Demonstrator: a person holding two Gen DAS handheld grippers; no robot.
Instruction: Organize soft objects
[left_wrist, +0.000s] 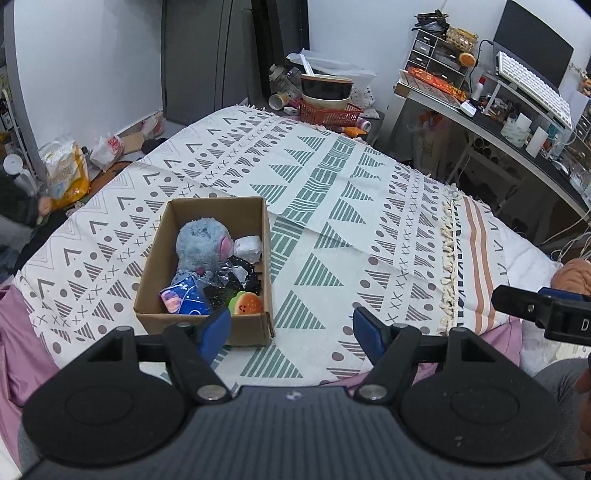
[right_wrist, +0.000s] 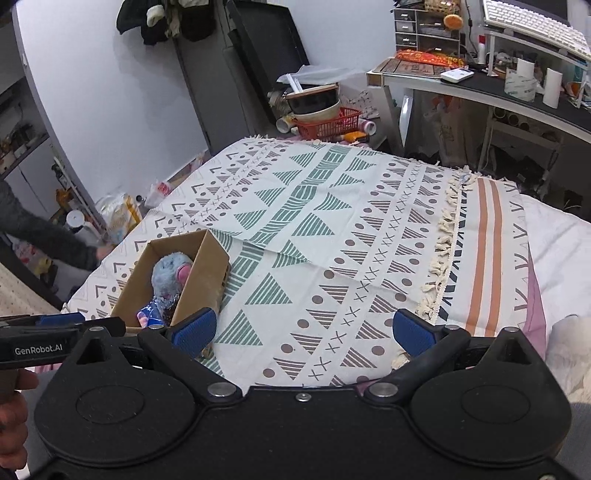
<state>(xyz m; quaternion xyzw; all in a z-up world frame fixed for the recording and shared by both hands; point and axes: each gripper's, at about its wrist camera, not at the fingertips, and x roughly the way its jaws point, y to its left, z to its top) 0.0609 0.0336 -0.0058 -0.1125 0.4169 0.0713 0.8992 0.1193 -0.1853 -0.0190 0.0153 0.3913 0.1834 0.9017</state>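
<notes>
- Left gripper (left_wrist: 291, 328): jaws spread wide, nothing between the blue pads (left_wrist: 216, 332). It hangs over the near edge of the bed, and I judge it is parked rather than reaching.
- Right gripper (right_wrist: 304, 332): jaws likewise wide apart and empty, pointing down the middle of the blanket (right_wrist: 332, 229), where no loose item lies ahead of it.
- Cardboard box (left_wrist: 155, 280): just ahead and left of the left gripper, its near wall almost under the left pad. From the right gripper it sits ahead and well to the left.
- Box contents: grey plush toy (left_wrist: 201, 243) toward the far end; blue pouch (left_wrist: 186, 297), burger toy (left_wrist: 245, 303), white wad (left_wrist: 248, 248) and dark crinkly items toward the near end. All sit inside the walls, which keeps the soft things gathered in one place.
- Judgement: no soft item shows on the blanket outside the box, so the sorting looks finished or nearly so.
- A sleeve (right_wrist: 48, 236) shows at far left, beyond the bed.
</notes>
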